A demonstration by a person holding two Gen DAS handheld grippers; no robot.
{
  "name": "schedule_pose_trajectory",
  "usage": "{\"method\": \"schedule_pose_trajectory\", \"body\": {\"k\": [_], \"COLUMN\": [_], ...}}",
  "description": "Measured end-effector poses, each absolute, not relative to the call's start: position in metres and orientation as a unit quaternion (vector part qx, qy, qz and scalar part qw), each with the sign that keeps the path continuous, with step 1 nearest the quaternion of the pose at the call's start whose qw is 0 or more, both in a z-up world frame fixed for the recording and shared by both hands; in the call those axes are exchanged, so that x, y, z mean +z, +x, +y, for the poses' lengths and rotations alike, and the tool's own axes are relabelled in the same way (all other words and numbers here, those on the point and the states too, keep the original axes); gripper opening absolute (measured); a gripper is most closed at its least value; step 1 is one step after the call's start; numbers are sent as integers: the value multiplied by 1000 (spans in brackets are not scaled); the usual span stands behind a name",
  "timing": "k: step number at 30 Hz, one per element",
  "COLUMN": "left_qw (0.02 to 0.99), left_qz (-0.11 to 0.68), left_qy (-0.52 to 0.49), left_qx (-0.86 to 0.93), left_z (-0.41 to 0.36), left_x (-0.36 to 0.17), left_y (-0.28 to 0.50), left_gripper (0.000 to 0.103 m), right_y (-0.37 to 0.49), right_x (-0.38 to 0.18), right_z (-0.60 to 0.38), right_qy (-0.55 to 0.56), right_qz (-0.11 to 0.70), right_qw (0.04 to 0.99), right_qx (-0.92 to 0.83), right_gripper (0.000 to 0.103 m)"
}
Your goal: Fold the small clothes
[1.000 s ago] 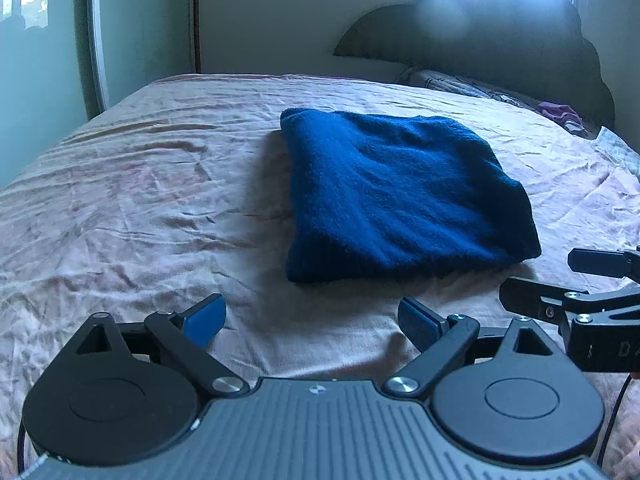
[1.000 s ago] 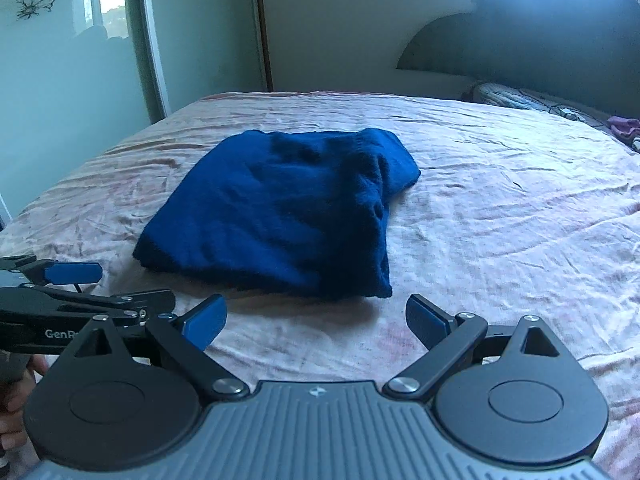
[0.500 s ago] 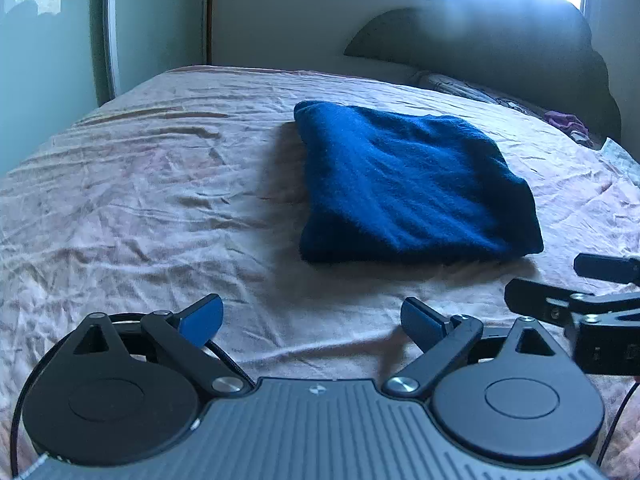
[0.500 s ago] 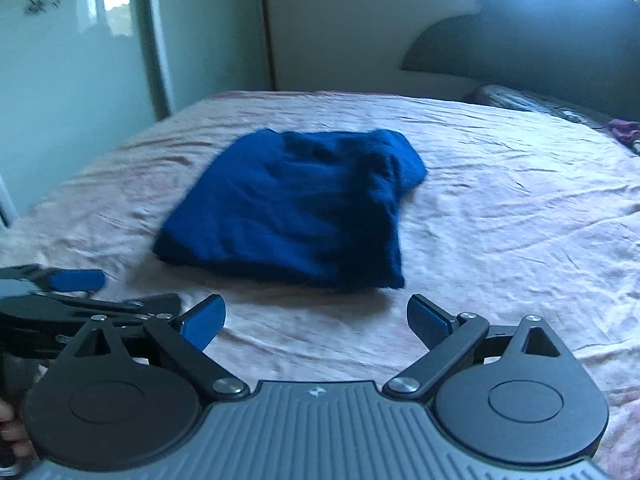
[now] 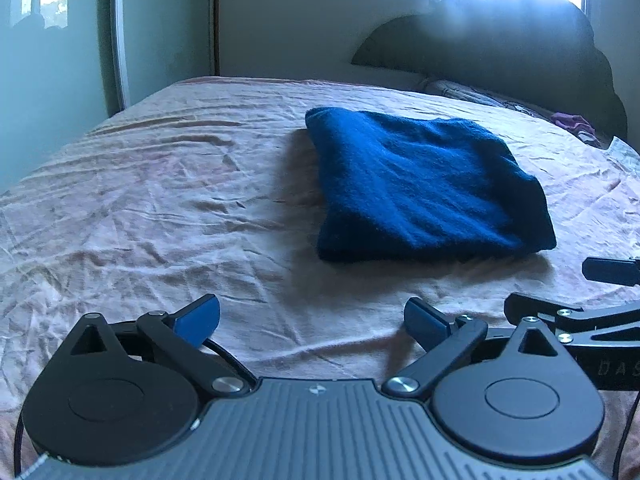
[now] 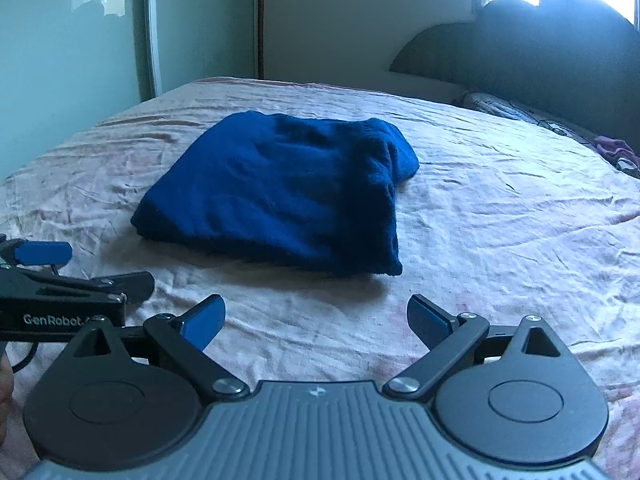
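Both grippers drawn back slightly vs. earlier; folded blue garment [image 5: 424, 188] seen frame centre on bed sheet [image 5: 160, 208]. Left gripper [image 5: 312, 320] and right gripper [image 6: 316, 320] held spread, empty.

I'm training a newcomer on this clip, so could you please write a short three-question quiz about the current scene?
1. True or false: the blue garment lies folded on the pink bedsheet.
2. The left tongs are: A) shut on cloth, B) open and empty, C) out of view.
3. Fill in: in the right wrist view, the right tongs hover short of the garment's ____ edge.

Key: 1 true; 2 B; 3 near.
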State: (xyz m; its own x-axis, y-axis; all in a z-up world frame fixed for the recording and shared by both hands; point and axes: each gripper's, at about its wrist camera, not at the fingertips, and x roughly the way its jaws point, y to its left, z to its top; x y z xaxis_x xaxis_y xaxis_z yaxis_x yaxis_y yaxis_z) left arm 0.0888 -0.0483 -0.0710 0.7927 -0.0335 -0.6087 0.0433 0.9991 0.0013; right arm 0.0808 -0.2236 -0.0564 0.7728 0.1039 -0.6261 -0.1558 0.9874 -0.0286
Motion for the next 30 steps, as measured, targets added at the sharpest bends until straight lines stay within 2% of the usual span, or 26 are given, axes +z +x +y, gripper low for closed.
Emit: {"method": "schedule_pose_trajectory", "body": {"k": [30], "left_qw": [944], "left_qz": [328], "left_qy": [16], "left_qx": [-18], "left_z": [-45], "left_x": [-79], "left_y": [92], "left_gripper": [103], "right_y": [80], "right_x": [-66], "right_z": [-232], "right_qy": [-31], "right_qz": [333], "right_qw": [940], "right_qx": [64], "right_gripper": [98]}}
